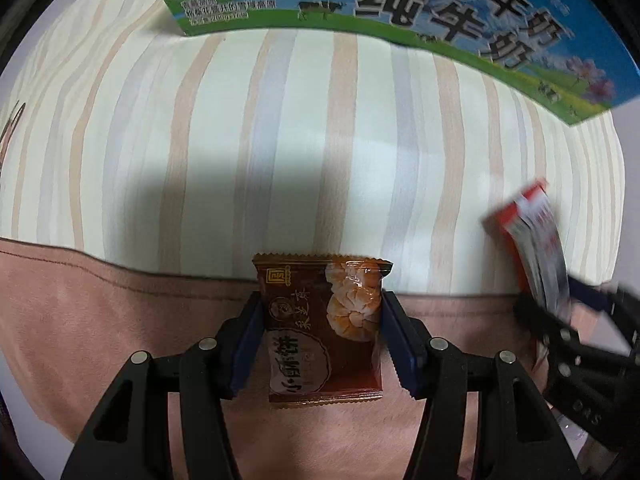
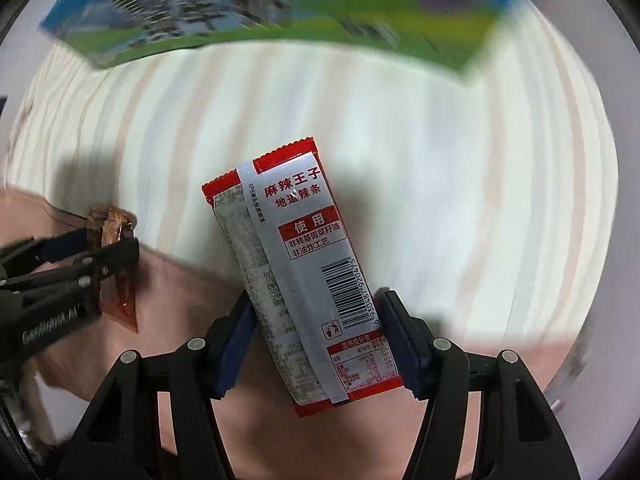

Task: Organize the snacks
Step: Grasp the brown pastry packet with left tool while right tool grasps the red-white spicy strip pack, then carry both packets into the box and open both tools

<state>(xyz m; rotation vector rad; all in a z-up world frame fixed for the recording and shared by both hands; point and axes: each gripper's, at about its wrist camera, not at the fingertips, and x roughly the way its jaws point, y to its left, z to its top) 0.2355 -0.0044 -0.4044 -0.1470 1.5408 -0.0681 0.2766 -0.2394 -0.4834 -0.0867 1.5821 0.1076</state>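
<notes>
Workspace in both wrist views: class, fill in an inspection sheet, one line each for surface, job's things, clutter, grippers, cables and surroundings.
Surface: striped cloth with a plain pink cloth along the near edge.
Job's things: brown pastry packet and red spicy-strip packet, each held by a gripper; milk carton box standing at the far side.
Clutter: nothing seen.
Grippers: left gripper shut on the brown pastry packet; right gripper shut on the red spicy-strip packet; the two are side by side.
Cables: nothing seen.
Surroundings: pale wall at the edge; the right wrist view is motion-blurred.
</notes>
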